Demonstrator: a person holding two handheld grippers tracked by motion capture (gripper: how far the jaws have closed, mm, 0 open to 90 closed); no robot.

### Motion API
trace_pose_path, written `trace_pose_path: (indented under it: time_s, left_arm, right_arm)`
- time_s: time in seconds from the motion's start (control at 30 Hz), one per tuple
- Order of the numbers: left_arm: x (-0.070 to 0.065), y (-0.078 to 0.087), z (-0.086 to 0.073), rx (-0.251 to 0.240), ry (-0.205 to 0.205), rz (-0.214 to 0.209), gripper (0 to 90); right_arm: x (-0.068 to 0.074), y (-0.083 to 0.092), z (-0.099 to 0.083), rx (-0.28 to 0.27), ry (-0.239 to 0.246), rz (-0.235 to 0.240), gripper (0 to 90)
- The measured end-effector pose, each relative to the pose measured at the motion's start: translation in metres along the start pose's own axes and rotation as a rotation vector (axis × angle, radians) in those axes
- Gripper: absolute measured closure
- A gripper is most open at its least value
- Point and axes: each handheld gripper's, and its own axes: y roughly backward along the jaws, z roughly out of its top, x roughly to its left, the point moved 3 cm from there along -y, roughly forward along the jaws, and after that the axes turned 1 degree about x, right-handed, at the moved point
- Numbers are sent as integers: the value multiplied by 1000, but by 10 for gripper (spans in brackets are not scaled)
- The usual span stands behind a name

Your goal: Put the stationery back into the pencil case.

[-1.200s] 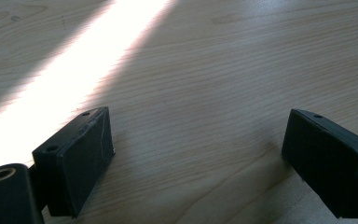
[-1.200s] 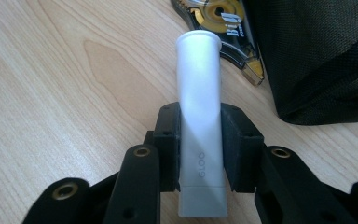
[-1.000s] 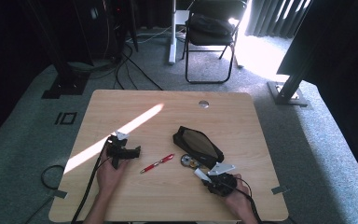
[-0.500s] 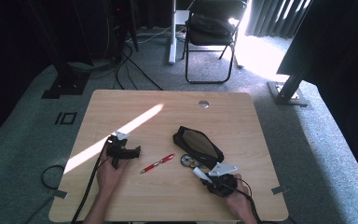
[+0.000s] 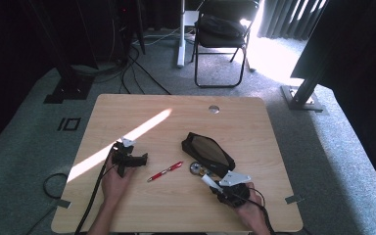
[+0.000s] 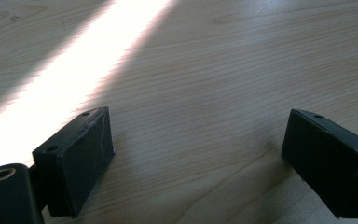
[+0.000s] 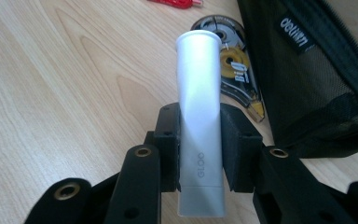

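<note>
Right gripper view has the clearest look at what's going on: the right gripper [image 7: 199, 149] has its jaws clamped on a white glue stick [image 7: 199, 116], pads pressing on both sides around the lower half, with the tube poking out forward past the jaws and "GLOO" printed near its back end. Just past the tip of the stick there's a tape dispenser [image 7: 230, 70] lying flat on the table [image 7: 51, 93], clear body with a yellow wheel inside, and it sits right up against a black mesh pouch [image 7: 317, 70] on the right of that view. A red pen [image 7: 177, 3] barely peeks in at the top edge. From the high view the same right gripper [image 5: 214, 185] is at the near right part of the table, the glue stick [image 5: 208, 180] pointing up-left toward the tape dispenser [image 5: 196, 168], which is tucked by the near end of the pouch [image 5: 208, 152]. The pen [image 5: 165, 172] lies on the wood between the two hands, apart from both. Over on the left, the left gripper [image 5: 138, 159] sits low over the table next to a stripe of sunlight. Left gripper view shows its jaws spread wide with nothing but bare wood [image 6: 205, 93] between them, so it's holding nothing.
</note>
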Motion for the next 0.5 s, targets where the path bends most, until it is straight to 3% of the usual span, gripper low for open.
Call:
trace_pose_path:
  time_s: [0.5]
  left_arm:
    - [0,0,0,0,0,0,89]
  right_arm:
    - [3,14,9,-44,18,-8,704]
